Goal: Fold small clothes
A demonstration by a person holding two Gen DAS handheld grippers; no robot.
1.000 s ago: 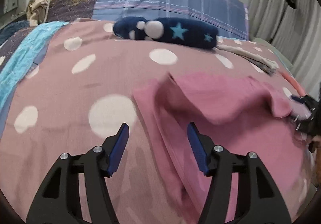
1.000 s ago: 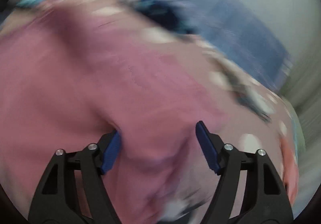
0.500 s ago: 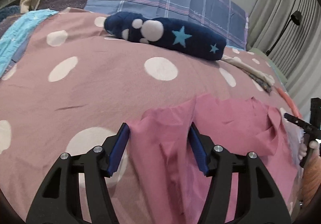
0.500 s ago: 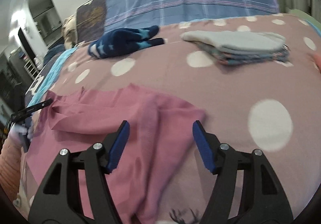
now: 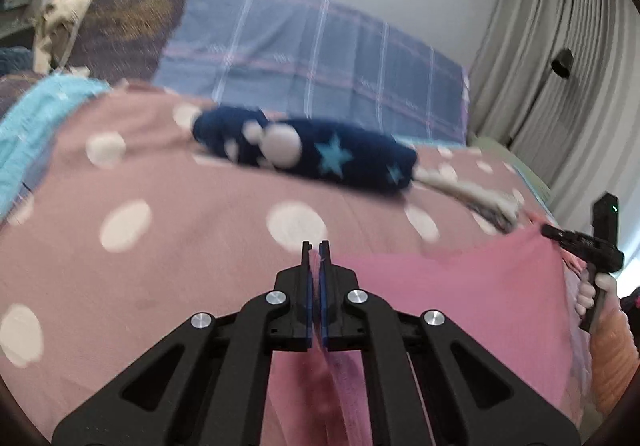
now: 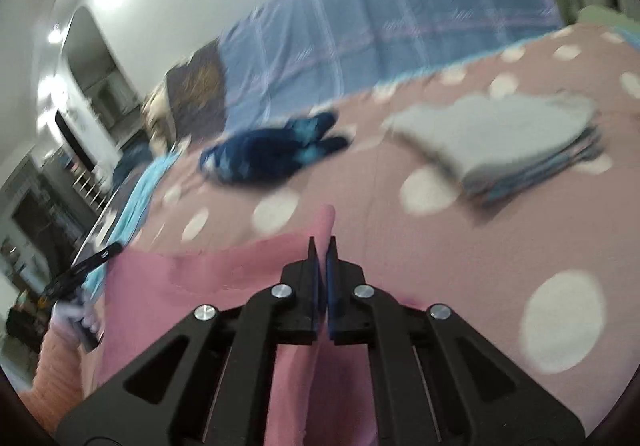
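A pink garment (image 5: 460,286) hangs stretched between my two grippers above the polka-dot bedspread (image 5: 180,246). My left gripper (image 5: 315,246) is shut on the garment's left corner. My right gripper (image 6: 322,242) is shut on the other corner of the garment (image 6: 192,286), and a tip of pink cloth sticks out past its fingers. The right gripper also shows at the right edge of the left wrist view (image 5: 560,236). The left gripper shows at the left edge of the right wrist view (image 6: 104,254). Both views are blurred.
A dark blue garment with stars (image 5: 316,154) lies further back on the bed. A stack of folded clothes (image 6: 508,134) sits at the back right. Plaid blue bedding (image 5: 312,54) lies behind, a turquoise cloth (image 5: 32,126) at the left, and curtains (image 5: 560,66) at the right.
Both grippers have shut on the pink garment's corners and lifted it, so it now hangs spread between them instead of lying crumpled on the bed.
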